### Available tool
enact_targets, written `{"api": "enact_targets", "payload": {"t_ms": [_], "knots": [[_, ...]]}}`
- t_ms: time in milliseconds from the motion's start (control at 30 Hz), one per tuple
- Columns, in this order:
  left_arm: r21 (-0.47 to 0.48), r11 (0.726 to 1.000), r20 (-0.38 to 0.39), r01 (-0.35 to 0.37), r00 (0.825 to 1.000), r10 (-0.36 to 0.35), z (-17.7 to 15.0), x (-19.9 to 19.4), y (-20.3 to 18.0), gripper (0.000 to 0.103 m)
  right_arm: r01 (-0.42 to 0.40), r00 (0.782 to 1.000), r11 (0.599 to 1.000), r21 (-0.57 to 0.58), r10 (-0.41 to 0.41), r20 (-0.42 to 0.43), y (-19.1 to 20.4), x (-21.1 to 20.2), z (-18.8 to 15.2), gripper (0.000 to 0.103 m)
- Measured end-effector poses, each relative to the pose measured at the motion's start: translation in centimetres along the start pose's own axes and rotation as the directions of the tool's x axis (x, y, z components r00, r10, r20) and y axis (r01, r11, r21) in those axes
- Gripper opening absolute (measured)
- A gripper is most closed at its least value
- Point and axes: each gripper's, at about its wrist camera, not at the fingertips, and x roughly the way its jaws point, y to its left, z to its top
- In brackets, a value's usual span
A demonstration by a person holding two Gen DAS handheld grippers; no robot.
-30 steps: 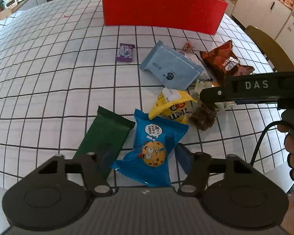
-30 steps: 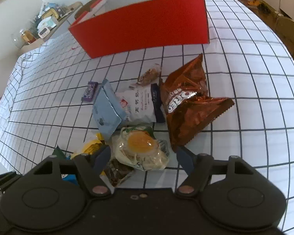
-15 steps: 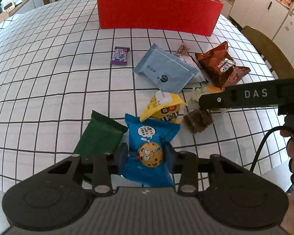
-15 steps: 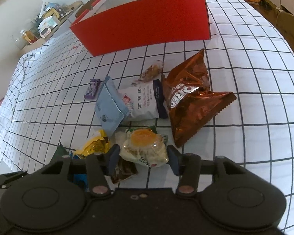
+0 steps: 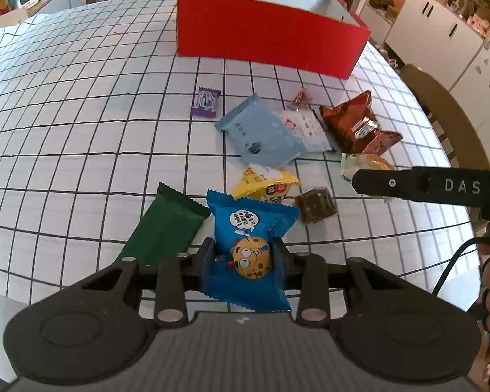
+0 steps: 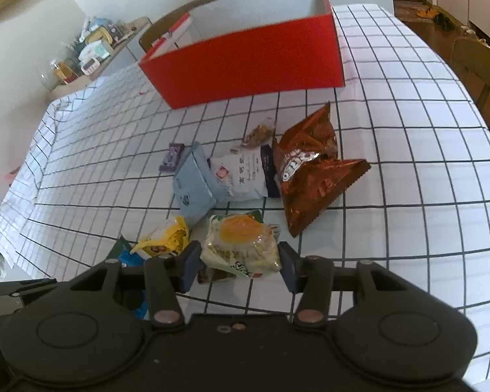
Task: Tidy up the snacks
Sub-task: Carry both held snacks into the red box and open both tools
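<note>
left gripper (image 5: 243,256) pinching the blue cookie packet (image 5: 250,245) mid-body, right gripper (image 6: 240,261) clamped across the clear egg-snack pouch (image 6: 241,245); both look light, crinkly, slippery, likely crushable, so grip gently mid-pack

Glossy foil-like brown snack bag (image 6: 310,176) – matt cardboard red box (image 6: 245,65), checked cloth tablecloth (image 6: 408,130).

A white cloth ruled in a black grid covers the surface (image 5: 81,104). At the far side stands a red box (image 5: 264,42) with a pale interior. Scattered wrappers: a small purple sweet (image 5: 206,101), a light blue packet (image 5: 261,134), a white pack (image 6: 245,173) with dark edging, a glossy brown-orange bag (image 6: 310,176), a yellow pouch (image 5: 268,186), a dark green bar (image 5: 166,228), a bright blue packet (image 5: 248,228) printed with a cartoon cookie, and a clear pack (image 6: 241,245) showing an orange-yellow centre.
</note>
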Motion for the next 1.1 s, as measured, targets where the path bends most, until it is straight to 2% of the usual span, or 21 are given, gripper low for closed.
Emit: {"api": "enact_targets", "payload": {"t_ms": [300, 500, 800, 1100], "knots": [[-0.043, 0.999, 0.05, 0.021, 0.999, -0.019, 0.8, -2.9, 0.1, 0.035, -0.008, 0.999, 1.0, -0.02, 0.008, 0.035, 0.6, -2.2, 0.1, 0.049], [-0.059, 0.998, 0.069, 0.02, 0.997, -0.016, 3.2, -4.3, 0.1, 0.035, 0.001, 0.997, 0.998, -0.069, 0.004, 0.072, 1.9, -3.8, 1.5, 0.049], [-0.025, 1.0, 0.146, 0.008, 0.989, -0.005, 10.1, -7.2, 0.0, 0.035, -0.013, 0.988, 0.993, -0.12, 0.031, 0.149, 3.3, -6.1, 6.2, 0.05], [0.045, 0.998, 0.255, -0.038, 0.967, 0.025, 18.6, -8.4, -0.8, 0.035, 0.01, 0.971, 0.99, -0.14, 0.024, 0.239, 4.4, -6.4, 12.8, 0.05]]}}
